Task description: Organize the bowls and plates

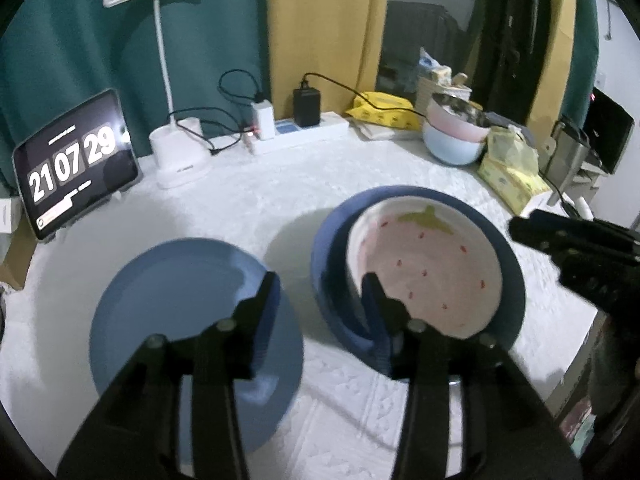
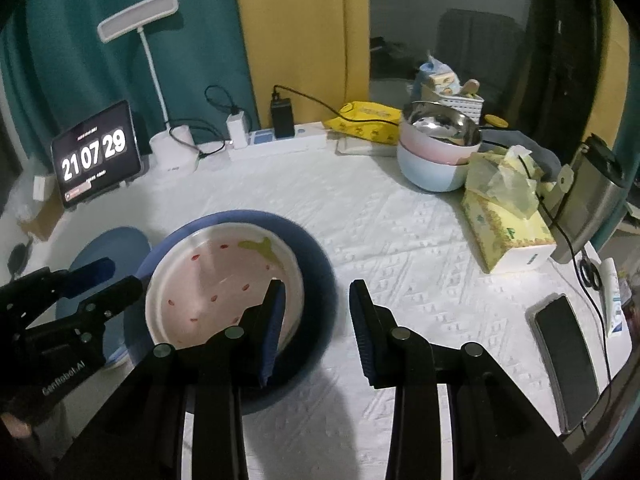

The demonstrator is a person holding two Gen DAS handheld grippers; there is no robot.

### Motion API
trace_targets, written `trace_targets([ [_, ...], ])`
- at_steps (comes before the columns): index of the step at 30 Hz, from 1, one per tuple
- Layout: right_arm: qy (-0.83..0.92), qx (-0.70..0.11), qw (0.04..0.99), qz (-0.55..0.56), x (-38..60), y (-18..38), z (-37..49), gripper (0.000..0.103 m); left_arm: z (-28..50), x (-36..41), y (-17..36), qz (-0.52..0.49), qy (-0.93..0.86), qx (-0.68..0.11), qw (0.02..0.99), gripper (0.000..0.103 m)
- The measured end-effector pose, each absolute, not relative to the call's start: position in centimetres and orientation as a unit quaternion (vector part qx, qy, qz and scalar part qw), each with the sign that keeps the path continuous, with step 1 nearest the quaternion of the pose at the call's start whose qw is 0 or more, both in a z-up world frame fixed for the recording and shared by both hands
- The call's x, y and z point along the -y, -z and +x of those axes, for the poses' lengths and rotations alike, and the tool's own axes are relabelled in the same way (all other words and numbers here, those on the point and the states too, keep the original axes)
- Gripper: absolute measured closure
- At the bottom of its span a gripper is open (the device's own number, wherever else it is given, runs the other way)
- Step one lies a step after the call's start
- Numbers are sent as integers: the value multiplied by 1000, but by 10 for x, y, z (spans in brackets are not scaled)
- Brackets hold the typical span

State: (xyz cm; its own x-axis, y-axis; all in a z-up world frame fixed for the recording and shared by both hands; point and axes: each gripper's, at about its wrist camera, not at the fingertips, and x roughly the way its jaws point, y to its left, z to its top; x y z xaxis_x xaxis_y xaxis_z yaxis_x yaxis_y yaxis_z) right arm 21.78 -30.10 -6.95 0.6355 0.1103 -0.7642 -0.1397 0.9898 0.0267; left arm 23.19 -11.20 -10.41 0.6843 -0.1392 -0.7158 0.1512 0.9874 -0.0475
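**Inspector:** Report both tools and the dishes.

**Operator:** My left gripper (image 1: 320, 284) stands parted with nothing between the pads. One finger hangs over the right edge of the light plate (image 1: 180, 300); the other hangs at the left rim of the strawberry bowl (image 1: 428, 272). Whether that finger touches the rim, I cannot tell. My right gripper (image 2: 316, 292) is likewise parted and empty: its left finger is over the bowl's right side, its right finger over bare cloth (image 2: 400, 232).

**Inspector:** Location of the task items?

**Operator:** The strawberry bowl sits inside the dark plate (image 2: 312, 252), at table centre. The light plate lies flat just beside it at nine o'clock, apart from it. At two o'clock, near the far edge, stand the stacked bowls (image 2: 432, 160), pink in pale blue, with a steel one on top.

**Inspector:** Progress?

**Operator:** Partly done, in my judgement. One bowl is nested on one plate and released. The light plate is still alone. The far stack looks sorted, though I cannot say it belongs to this job.

**Inspector:** Remaining?

**Operator:** Probably uniting the two plates, and deciding where the strawberry bowl ends up.
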Motion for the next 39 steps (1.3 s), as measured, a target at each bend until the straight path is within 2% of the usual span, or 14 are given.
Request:
trace_targets([
  [15, -50, -436, 898, 29, 346, 85, 226, 68, 242, 103, 116, -3, 62, -400, 914, 59],
  [34, -96, -463, 880, 50, 329, 110, 236, 68, 250, 113, 131, 27, 68, -411, 909, 59],
  [39, -91, -465, 879, 55, 328, 114, 238, 68, 254, 109, 133, 3, 70, -420, 905, 59],
])
